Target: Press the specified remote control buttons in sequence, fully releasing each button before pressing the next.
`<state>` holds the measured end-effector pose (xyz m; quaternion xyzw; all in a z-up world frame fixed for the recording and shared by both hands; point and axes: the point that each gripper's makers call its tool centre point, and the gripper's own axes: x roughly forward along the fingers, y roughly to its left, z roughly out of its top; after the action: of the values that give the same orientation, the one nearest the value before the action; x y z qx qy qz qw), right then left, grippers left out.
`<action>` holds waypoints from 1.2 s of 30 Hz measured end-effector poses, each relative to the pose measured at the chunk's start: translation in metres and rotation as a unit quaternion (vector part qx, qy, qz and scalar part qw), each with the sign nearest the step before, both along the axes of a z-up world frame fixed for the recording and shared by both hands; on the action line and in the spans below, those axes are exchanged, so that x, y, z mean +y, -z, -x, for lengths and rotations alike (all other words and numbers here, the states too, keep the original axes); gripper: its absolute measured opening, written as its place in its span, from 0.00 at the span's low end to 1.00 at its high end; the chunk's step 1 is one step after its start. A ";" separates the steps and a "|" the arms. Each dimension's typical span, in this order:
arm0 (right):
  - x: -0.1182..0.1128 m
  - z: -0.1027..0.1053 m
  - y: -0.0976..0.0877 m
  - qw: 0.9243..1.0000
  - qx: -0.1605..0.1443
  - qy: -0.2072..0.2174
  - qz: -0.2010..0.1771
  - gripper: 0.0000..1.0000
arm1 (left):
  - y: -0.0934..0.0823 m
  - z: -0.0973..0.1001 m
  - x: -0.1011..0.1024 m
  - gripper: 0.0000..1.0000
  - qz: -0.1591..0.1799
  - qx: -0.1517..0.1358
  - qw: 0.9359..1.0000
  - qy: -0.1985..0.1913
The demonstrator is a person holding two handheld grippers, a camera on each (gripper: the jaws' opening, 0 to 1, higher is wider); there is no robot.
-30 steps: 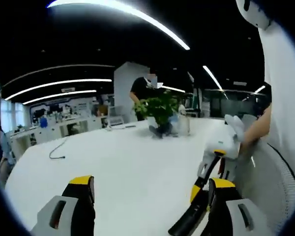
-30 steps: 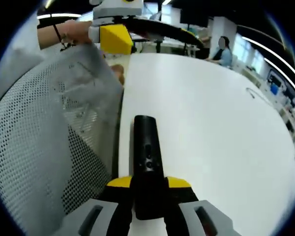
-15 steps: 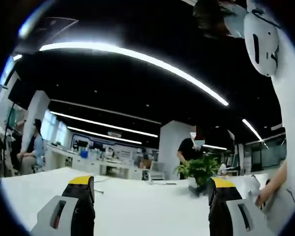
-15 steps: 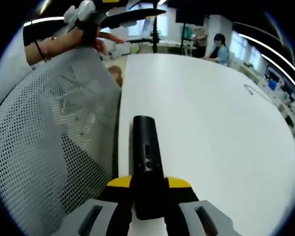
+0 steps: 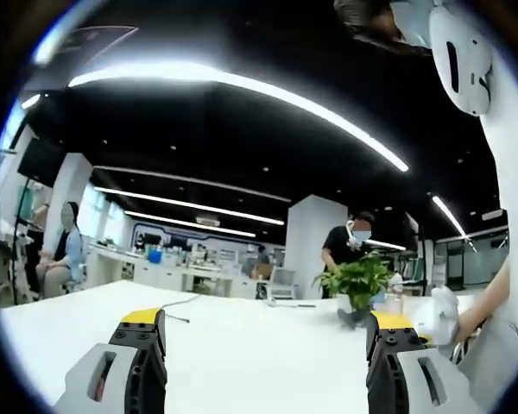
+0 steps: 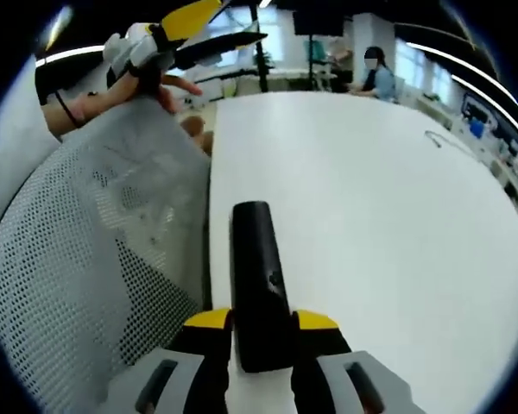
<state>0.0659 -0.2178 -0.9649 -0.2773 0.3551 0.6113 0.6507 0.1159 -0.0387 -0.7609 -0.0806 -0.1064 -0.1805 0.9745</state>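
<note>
Right gripper (image 6: pixel 261 321) fingers clamp a black remote control (image 6: pixel 259 280) above the white desk (image 6: pixel 371 198); left gripper (image 5: pixel 263 336) fingers spread wide, holding nothing.

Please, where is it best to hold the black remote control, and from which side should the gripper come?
Probably at its near, button-free end, coming along its length from that end. The remote control is a long, narrow bar, so jaws span its width easily. The right gripper already clamps it so, leaving the buttons uncovered. The left gripper is open.
</note>
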 end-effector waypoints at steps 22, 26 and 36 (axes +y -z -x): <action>-0.008 -0.035 0.001 0.999 0.003 -0.035 0.034 0.21 | 0.010 -0.004 -0.003 1.00 -0.024 0.023 0.999 -0.002; -0.008 -0.043 0.001 0.998 0.001 -0.041 0.041 0.21 | 0.011 -0.005 -0.003 1.00 -0.027 0.025 0.999 -0.001; -0.012 -0.070 0.003 0.997 -0.013 -0.052 0.064 0.21 | 0.017 -0.007 -0.005 0.99 -0.028 0.042 0.999 0.003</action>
<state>0.1363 -0.2296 -0.9679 -0.3443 0.3697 0.6170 0.6034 0.1227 -0.0435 -0.7780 -0.0616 -0.0597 -0.1826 0.9794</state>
